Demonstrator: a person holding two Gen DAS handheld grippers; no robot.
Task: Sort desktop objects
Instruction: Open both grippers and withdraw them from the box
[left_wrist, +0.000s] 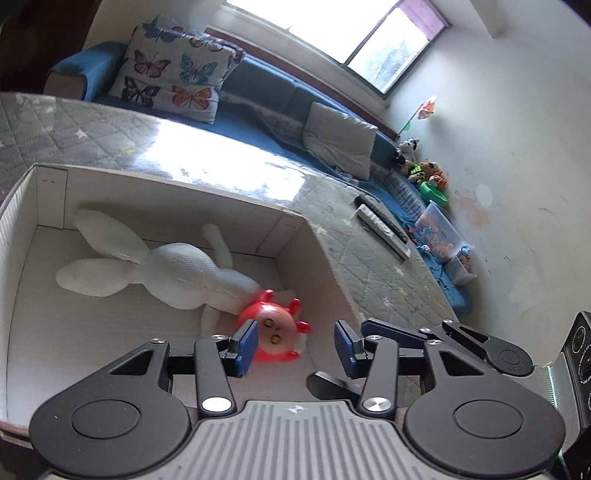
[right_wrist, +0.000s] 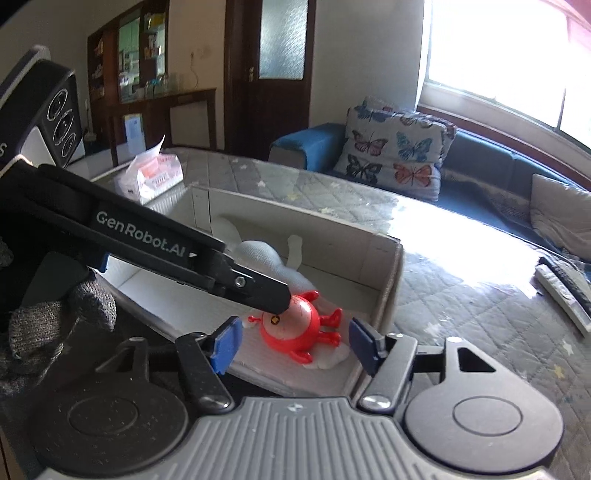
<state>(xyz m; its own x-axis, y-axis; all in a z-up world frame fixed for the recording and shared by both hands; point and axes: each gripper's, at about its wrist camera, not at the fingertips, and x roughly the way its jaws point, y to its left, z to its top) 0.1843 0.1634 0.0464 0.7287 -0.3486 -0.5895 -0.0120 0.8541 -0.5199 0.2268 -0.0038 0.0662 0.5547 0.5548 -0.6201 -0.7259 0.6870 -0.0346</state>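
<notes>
Left wrist view: my left gripper (left_wrist: 294, 345) hangs spread wide over the box (left_wrist: 177, 176), and the red toy (left_wrist: 273, 326) lies inside it, resting on the white rabbit (left_wrist: 177, 275) near the box's near corner. The toy touches the left pad's edge but nothing squeezes it; I judge it dropped here because the box is where sorted toys go. Behind the box the quilted table (left_wrist: 369, 266) carries two remotes (left_wrist: 382, 225), and past them run a blue sofa (left_wrist: 266, 85), a butterfly cushion (left_wrist: 173, 70) and a bright window (left_wrist: 332, 29).

Right wrist view: my right gripper (right_wrist: 295, 341) is released too, its pads either side of the toy (right_wrist: 295, 328) without closing on it. The left tool's black finger (right_wrist: 258, 291) reaches across and rests its tip against the toy's face. The box wall (right_wrist: 388, 280) stands just right of the toy. A tissue pack (right_wrist: 151, 173) sits on the table's far side, with a dark door (right_wrist: 273, 74) and shelves (right_wrist: 144, 62) behind. I think more loose items remain to collect.
</notes>
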